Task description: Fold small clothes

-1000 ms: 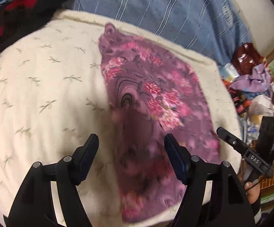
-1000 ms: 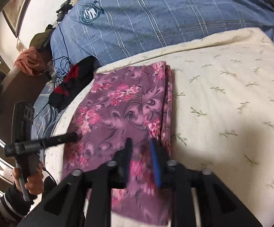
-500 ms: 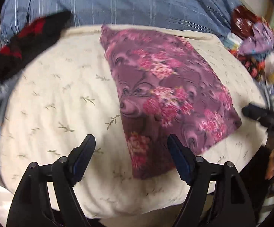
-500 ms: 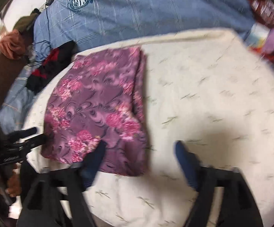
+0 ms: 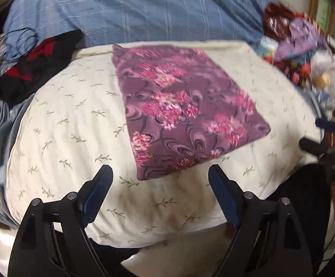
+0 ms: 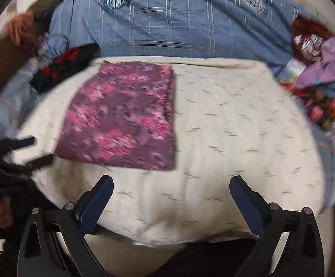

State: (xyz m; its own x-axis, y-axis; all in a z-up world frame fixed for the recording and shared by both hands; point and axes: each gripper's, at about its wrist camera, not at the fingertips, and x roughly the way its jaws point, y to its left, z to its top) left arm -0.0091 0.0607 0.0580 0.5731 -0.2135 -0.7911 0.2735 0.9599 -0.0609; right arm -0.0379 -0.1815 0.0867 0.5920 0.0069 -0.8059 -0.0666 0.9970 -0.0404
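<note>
**Both grippers wide apart, folded cloth lying free**

Blue striped bedspread fills the back of the bed in both views. In front of it a cream leaf-print pad takes up most of each frame. On the pad lies the purple floral cloth, folded into a flat rectangle, toward the pad's far edge; nothing touches it.

Left gripper: jaws wide and still opening, nothing between them, fingertips above bare pad just short of the cloth's near corner. Right gripper: jaws opening, about as wide as they go, holding nothing, over bare pad just beside the cloth's near right corner.

Black-and-red garment sits at the pad's far left edge on the bedspread. A pile of mixed clothes, purple and dark red, sits at the right.

View differences: the right wrist view shows an orange bundle at far left and the left gripper's fingers poking in by the cloth's left edge. The left wrist view shows dark cables on the bedspread and the right gripper's fingers at the pad's right edge. Both frames motion-blurred.
</note>
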